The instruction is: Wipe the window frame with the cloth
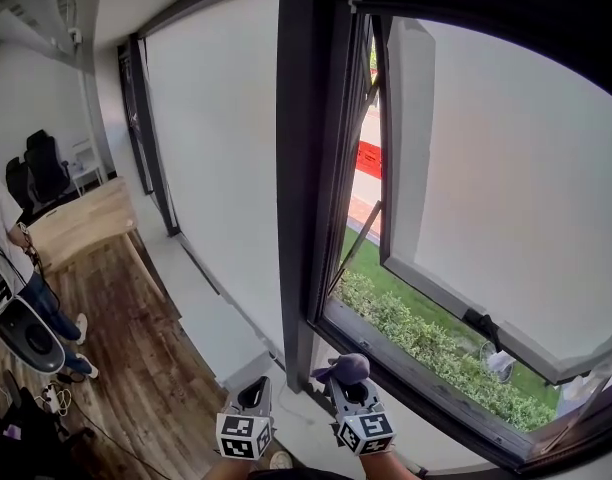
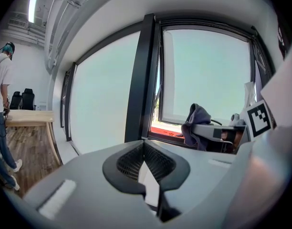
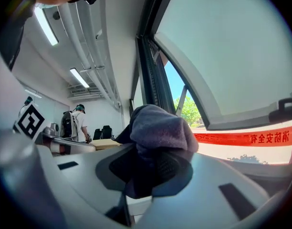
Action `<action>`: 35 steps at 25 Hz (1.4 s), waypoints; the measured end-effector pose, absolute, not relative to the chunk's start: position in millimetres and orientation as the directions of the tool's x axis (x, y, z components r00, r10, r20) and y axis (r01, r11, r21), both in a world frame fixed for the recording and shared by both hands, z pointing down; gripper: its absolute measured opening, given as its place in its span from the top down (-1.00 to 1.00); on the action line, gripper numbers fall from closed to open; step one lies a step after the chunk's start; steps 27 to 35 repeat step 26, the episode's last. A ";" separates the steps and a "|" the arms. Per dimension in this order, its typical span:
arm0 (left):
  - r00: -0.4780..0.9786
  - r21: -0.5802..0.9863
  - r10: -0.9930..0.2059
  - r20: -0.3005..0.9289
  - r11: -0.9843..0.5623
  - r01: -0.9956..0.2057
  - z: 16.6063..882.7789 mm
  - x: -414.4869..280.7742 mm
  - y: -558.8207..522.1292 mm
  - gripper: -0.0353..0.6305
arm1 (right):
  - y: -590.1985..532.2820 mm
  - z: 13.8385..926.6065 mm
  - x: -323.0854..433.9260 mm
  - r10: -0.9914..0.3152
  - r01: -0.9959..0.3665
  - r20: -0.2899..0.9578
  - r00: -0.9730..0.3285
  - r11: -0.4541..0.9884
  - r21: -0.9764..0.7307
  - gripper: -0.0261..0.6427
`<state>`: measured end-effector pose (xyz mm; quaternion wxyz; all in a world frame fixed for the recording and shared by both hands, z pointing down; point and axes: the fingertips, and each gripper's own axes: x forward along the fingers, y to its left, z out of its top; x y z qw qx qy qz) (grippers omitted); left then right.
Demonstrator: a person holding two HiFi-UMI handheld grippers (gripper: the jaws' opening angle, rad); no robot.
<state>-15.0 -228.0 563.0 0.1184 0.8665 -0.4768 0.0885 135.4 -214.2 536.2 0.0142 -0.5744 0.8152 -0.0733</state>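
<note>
I'm holding the cloth (image 1: 344, 367) near the window frame (image 1: 298, 168), bottom centre.
Right gripper (image 3: 153, 168) jaws gripping the cloth; left gripper (image 2: 145, 159) jaws together, empty; I'm judging all wiping left.

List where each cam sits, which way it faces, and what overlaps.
Head view: on the head, steeply down at the black metal window frame and green hedge; left tongs and right tongs at bottom.
Left gripper view: on the left tongs, facing the frame; own jaws together, empty; right tongs at right.
Right gripper view: on the right tongs, tilted up along the open sash; jaws clamp the grey-purple fabric cloth.
Shared: all three show cloth and frame.
</note>
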 end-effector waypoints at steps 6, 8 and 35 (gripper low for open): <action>0.529 0.112 -0.812 0.248 -0.518 -0.848 554.1 -15.5 -224.8 0.88 | -205.9 536.0 143.2 -0.951 -0.949 0.061 -0.303 0.295 -0.107 0.69; 0.527 0.111 -0.813 0.248 -0.516 -0.849 553.1 -14.9 -222.3 0.88 | -205.4 531.7 147.8 -0.956 -0.955 0.055 -0.288 0.282 -0.091 0.69; 0.531 0.108 -0.808 0.255 -0.521 -0.846 556.9 0.2 -213.6 0.88 | -198.2 537.3 159.9 -0.953 -0.950 0.078 -0.294 0.282 -0.132 0.69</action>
